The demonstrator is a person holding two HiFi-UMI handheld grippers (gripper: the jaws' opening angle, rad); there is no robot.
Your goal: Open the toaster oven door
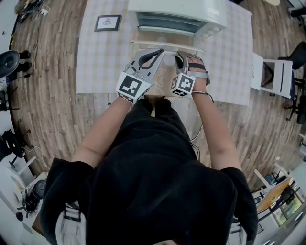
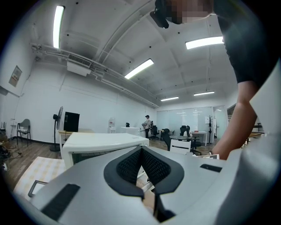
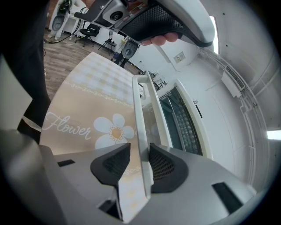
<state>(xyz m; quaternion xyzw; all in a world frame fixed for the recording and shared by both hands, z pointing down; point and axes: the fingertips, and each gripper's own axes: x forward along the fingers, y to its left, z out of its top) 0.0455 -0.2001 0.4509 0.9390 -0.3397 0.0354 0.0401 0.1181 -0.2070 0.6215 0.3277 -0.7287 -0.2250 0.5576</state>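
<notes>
Toaster oven (image 1: 179, 12), white and boxy, sat at the far side of a table under a pale checked tablecloth (image 1: 103, 62). Its door (image 3: 157, 116), a glass pane in a white frame, lay dropped open toward the person, baring a wire rack (image 3: 186, 125) inside. A slim white handle (image 3: 141, 105) ran along the door's near edge. The right gripper (image 3: 139, 148) straddled that bar with its ribbed black pads spread, a gap showing on one side. The left gripper (image 2: 140, 151), just beside it, had its pads pressed together on nothing. A beige flower-printed mat (image 3: 83, 125) lay under the door. A small framed picture (image 1: 107, 22) rested on the cloth, and a white chair (image 1: 275, 74) stood on the plank floor (image 1: 52, 95).
</notes>
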